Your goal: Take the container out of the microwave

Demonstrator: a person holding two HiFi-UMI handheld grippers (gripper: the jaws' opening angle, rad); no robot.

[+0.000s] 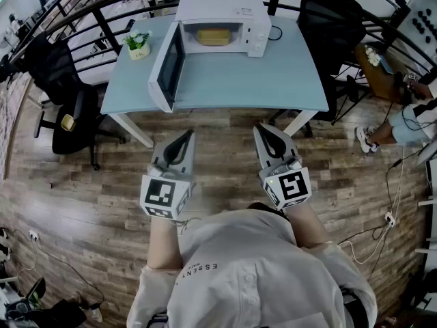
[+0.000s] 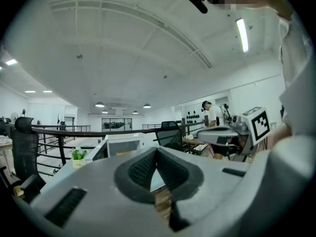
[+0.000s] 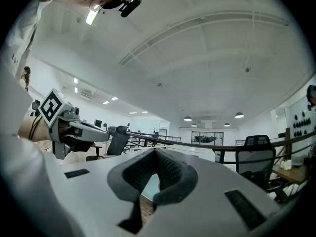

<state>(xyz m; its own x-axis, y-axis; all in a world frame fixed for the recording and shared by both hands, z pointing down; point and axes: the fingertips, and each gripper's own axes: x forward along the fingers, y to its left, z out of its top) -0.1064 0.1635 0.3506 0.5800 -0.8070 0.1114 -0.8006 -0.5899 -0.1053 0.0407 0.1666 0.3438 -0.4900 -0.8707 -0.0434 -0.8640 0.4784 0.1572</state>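
A white microwave [image 1: 222, 20] stands at the back of a light blue table [image 1: 273, 80], its door [image 1: 166, 67] swung wide open toward the left. Inside its cavity sits a yellow container [image 1: 213, 37]. Both grippers hover over the wooden floor in front of the table, well short of the microwave. My left gripper [image 1: 183, 142] is shut with nothing in it, and so is my right gripper [image 1: 265, 134]. In the left gripper view the microwave [image 2: 121, 144] shows small beyond the closed tips [image 2: 156, 152]. The right gripper view shows the closed tips [image 3: 155, 154] and the table's far side.
A small potted plant [image 1: 138, 44] stands on the table's left back corner. Black office chairs [image 1: 65, 108] sit left of the table and another [image 1: 331, 26] at the right. A curved black railing [image 1: 102, 9] runs behind. A person [image 1: 403, 118] sits at far right.
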